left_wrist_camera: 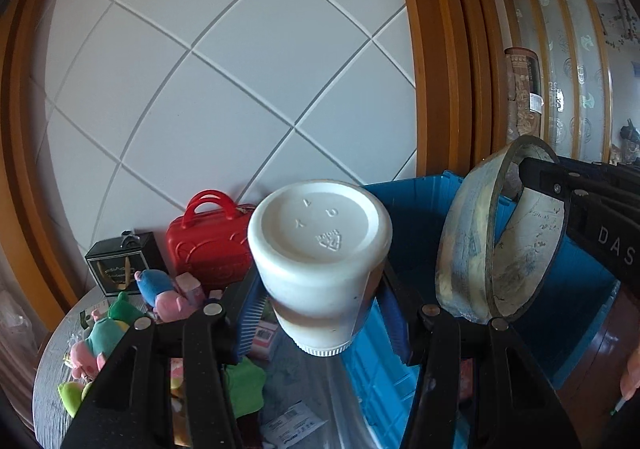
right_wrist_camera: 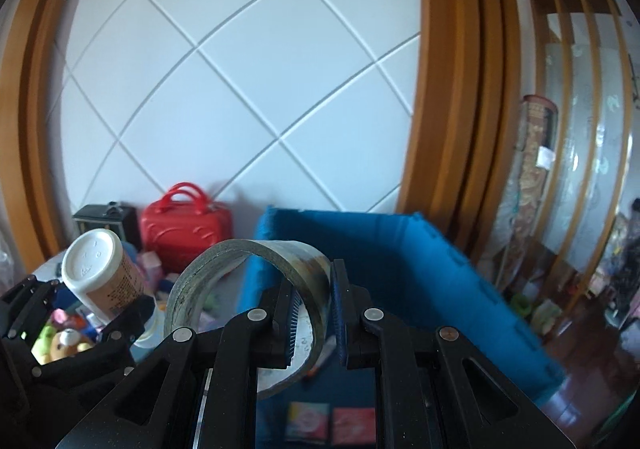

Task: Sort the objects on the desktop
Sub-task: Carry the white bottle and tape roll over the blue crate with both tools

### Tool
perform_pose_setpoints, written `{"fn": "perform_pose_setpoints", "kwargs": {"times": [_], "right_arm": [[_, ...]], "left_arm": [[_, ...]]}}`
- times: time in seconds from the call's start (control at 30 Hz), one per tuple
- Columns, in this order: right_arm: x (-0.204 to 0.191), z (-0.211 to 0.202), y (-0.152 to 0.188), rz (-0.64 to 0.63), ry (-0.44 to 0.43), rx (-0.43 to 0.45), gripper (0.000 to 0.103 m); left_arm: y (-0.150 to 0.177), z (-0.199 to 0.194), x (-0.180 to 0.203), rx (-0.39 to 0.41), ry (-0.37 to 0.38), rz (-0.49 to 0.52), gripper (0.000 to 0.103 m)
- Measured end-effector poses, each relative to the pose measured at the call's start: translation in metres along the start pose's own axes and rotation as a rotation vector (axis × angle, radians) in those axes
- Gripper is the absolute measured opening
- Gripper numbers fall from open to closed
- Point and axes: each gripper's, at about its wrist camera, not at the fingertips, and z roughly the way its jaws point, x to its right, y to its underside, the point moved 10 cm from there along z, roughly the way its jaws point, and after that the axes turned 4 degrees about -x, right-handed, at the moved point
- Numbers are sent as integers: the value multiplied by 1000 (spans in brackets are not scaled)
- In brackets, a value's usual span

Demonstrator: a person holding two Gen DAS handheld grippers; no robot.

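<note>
The white bottle sits clamped between the pads of the left gripper, lifted clear of the table. It is a squat plastic jar with a pale, brownish printed label and a ribbed white cap. Its embossed flat base faces the left wrist camera, tilted up and away, so the long axis runs from the cap near the gripper body out toward the wall; the right wrist view shows the same bottle leaning base-up to the left.

The tape roll is pinched through its wall by the right gripper, jaws closed tight on the band, one finger inside the ring and one outside. The ring is worn, with a grey-green edge and a smudged inner face; it stands on edge, its opening facing left in the right wrist view.

Both items hang over the near edge of the blue bin, whose ribbed walls stand open-topped with free room inside; flat packets lie on its floor. To the left, the round grey table is crowded with plush toys, a red toy suitcase and a black box against the white panelled wall.
</note>
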Motion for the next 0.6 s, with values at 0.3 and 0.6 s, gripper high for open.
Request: {"fn": "perform_pose_setpoints", "kwargs": {"times": [0.3, 0.6], "right_arm": [[125, 62, -21, -107, 18, -40, 15], [168, 219, 21, -139, -77, -342, 15]], "left_arm": [[-66, 58, 123, -73, 34, -89, 52], [-29, 198, 162, -433, -57, -45, 52]]}}
